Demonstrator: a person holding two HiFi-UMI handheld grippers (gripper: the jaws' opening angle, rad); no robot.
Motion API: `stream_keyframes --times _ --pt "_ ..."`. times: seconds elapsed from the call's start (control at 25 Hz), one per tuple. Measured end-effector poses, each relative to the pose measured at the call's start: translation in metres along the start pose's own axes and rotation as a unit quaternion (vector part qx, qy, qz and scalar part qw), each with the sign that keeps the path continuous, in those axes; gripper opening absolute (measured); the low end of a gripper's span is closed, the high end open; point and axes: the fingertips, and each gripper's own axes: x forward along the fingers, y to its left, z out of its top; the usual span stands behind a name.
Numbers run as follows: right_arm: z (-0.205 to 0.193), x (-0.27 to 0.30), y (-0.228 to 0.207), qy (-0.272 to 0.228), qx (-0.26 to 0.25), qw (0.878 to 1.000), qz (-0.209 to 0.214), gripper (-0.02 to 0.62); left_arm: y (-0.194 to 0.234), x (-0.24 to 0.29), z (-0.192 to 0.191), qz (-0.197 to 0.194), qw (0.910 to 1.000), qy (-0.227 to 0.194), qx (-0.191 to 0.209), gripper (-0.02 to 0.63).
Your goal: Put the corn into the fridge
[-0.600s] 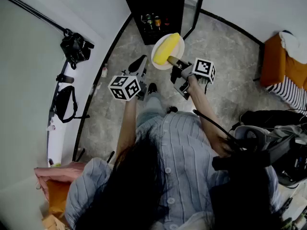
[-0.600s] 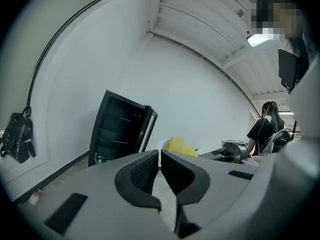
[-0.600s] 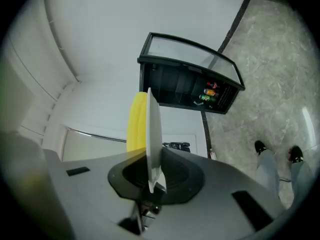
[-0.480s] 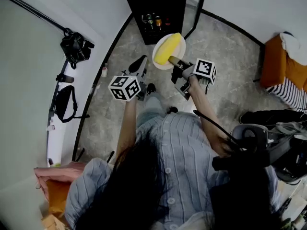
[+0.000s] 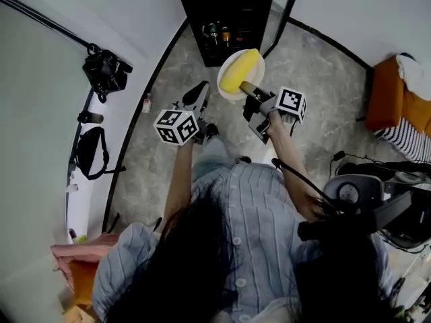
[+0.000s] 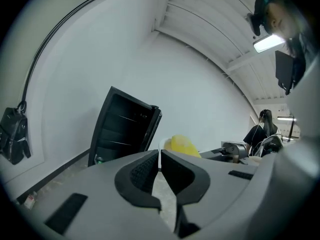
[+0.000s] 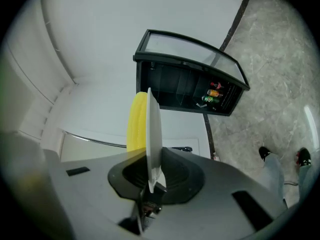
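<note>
A yellow corn point(image 5: 240, 70) lies on a white plate point(image 5: 225, 87) that my right gripper point(image 5: 248, 89) is shut on by its rim. In the right gripper view the plate point(image 7: 153, 129) stands edge-on between the jaws with the corn point(image 7: 135, 121) to its left. Just ahead stands the black fridge point(image 5: 225, 9) with its door open, also visible in the right gripper view as the fridge point(image 7: 185, 86). My left gripper point(image 5: 199, 94) hovers beside the plate, shut and empty; its view shows the pads together and the corn point(image 6: 182, 145) beyond the left gripper point(image 6: 160, 166).
Several bottles point(image 5: 219, 32) stand low in the fridge. Its glass door point(image 5: 288, 9) swings out to the right. A camera bag point(image 5: 106, 69) and black strap bag point(image 5: 91, 147) hang on the left wall. An orange seat point(image 5: 390, 96) and cabled equipment point(image 5: 357, 194) are at right.
The plate with the corn has moved a little closer to the fridge, and both grippers have advanced with it. The grip on the plate is unchanged.
</note>
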Motion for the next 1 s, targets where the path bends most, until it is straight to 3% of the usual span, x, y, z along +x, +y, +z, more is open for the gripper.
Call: stream_keyframes --times 0.12,0.2,0.44,1.0 --pt "0.003 0.003 -0.005 -0.005 -0.012 1.0 0.011 0.04 0.002 0.006 -0.002 -0.012 0.9999 -0.003 0.01 0.009" --pt "0.012 0.029 0.007 -0.005 -0.012 1.0 0.008 0.04 0.023 0.016 0.017 -0.018 0.9998 -0.001 0.006 0.009" --pt "0.057 0.171 0.032 0.005 0.01 1.0 -0.026 0.04 0.153 0.064 0.085 -0.016 0.9995 0.013 -0.026 0.009" --pt "0.083 0.287 0.024 -0.015 0.017 0.998 -0.053 0.04 0.266 0.106 0.116 -0.051 0.9976 0.037 -0.028 0.008"
